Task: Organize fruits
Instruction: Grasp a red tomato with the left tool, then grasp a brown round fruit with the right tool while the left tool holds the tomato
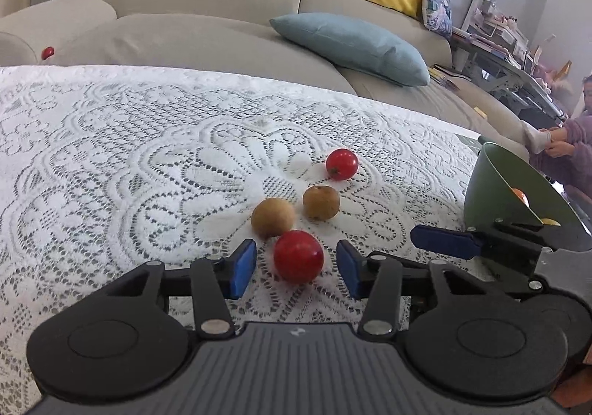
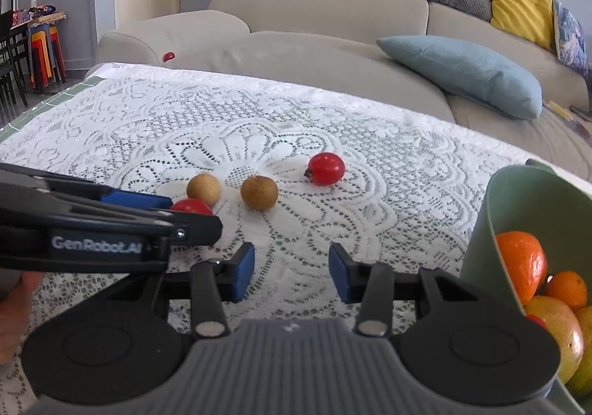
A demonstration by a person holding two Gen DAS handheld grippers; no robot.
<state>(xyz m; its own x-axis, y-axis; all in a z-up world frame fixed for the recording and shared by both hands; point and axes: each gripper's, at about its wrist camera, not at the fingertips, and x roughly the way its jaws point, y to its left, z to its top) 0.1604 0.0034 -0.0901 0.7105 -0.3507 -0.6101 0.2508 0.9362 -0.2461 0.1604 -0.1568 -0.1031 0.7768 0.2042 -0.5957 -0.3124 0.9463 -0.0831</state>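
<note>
The near red fruit (image 1: pixel 298 255) lies on the lace-covered bench (image 1: pixel 111 156) squarely between the parted, not-yet-touching pads of the left gripper (image 1: pixel 296 268), while the right gripper (image 2: pixel 291 272), jaws apart and empty, hangs beside the green bowl (image 2: pixel 518 200).

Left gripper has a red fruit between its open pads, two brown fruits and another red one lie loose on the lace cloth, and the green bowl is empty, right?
Not quite: the green bowl is not empty. The right wrist view shows oranges and other fruit inside it. The rest holds.
</note>
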